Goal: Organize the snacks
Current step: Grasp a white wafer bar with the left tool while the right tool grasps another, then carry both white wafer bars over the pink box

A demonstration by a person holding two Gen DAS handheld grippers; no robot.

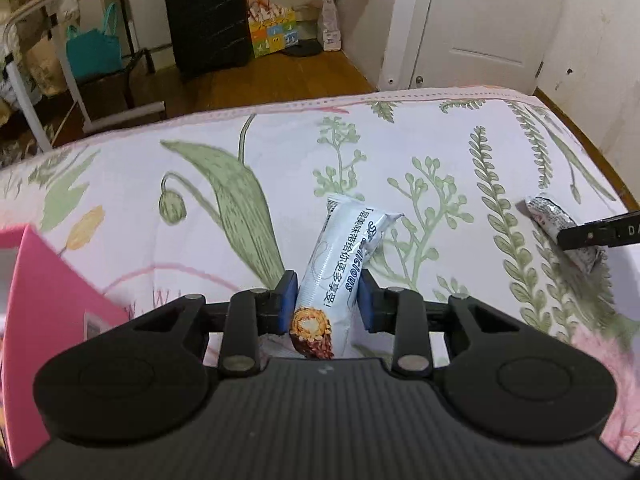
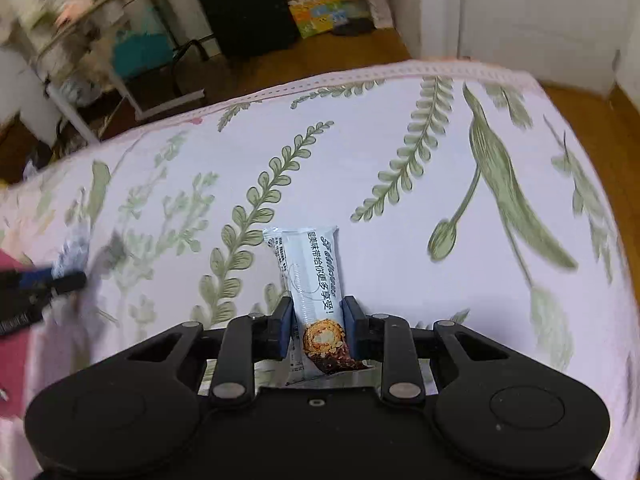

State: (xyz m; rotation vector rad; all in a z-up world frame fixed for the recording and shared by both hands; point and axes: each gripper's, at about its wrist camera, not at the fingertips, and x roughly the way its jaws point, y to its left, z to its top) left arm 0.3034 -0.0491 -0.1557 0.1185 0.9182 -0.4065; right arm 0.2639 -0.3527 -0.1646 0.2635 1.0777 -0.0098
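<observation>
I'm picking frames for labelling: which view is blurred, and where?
Left wrist view: mostly sharp; the print on the snack bar is readable. Right wrist view: its snack bar is sharp, but the left edge smears, blurring the left gripper.

bedsheet (image 1: 280, 152): white, green fern and leaf print, pink edge
snack packets (image 1: 340, 264): pale blue-white, dark lettering, golden-brown chocolate picture
box (image 1: 44, 320): pink
gripper pads (image 2: 285, 330): blue
suitcase (image 1: 206, 16): black
floor (image 1: 280, 76): brown wood
</observation>
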